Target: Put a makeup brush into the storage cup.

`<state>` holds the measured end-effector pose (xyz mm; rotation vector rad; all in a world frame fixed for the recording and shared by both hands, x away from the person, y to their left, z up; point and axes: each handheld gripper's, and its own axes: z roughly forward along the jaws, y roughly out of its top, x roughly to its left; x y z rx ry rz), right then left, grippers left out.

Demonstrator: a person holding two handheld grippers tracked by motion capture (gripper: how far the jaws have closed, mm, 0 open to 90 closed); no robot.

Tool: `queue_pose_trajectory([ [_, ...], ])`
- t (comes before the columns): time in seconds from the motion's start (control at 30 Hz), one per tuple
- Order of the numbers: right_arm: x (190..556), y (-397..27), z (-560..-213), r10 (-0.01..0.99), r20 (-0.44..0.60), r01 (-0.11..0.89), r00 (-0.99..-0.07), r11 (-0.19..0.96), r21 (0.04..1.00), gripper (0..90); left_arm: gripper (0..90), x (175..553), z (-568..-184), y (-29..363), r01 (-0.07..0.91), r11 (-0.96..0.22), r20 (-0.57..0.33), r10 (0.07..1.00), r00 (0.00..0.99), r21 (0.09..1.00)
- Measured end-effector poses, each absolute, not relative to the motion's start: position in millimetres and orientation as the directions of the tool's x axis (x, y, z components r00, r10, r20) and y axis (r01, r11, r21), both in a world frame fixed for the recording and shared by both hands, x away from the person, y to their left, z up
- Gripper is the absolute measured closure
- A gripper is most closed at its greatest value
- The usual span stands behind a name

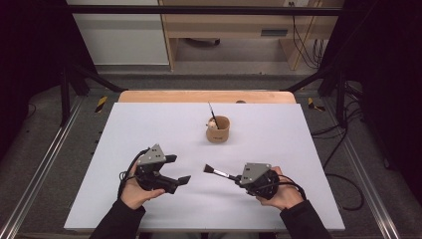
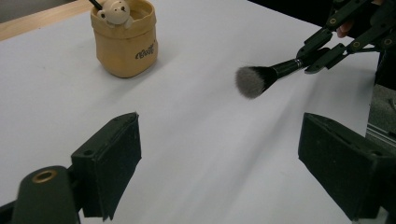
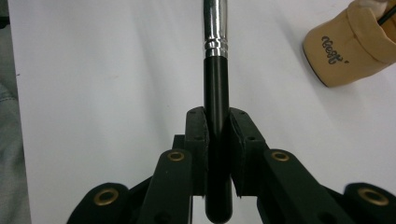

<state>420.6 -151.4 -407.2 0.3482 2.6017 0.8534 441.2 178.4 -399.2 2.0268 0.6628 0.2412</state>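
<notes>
At the high view's 8 o'clock, the left hand-held gripper [image 1: 176, 170] is released, its jaws spread wide over the bare white desk [image 1: 149, 124]. At 5 o'clock the right hand-held gripper [image 1: 237, 178] is clenched on the black handle of a brush [image 1: 215, 172], bristles pointing to 9 o'clock. The tan pot [image 1: 218, 129] stands at centre, toward 12 o'clock from the brush and well apart from it.

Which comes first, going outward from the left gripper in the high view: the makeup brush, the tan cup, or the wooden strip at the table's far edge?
1. The makeup brush, just to the side of the left gripper, held in the right gripper.
2. The tan cup, farther up the white table, near its middle.
3. The wooden strip, along the far edge.
</notes>
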Motion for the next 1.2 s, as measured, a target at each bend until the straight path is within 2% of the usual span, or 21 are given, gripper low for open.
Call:
queue_pose_trajectory([
  [0.87,416,-165,-423,0.517,-0.176,0.211,-0.837,0.603,0.769,79.5,12.8,434,-413,182,0.377,-0.259,-0.154,0.607,0.779,0.889],
  [1.2,416,-163,-425,0.539,-0.153,0.215,-0.828,0.557,0.802,79.4,12.9,435,-419,176,0.384,-0.216,-0.184,0.608,0.772,0.898],
])
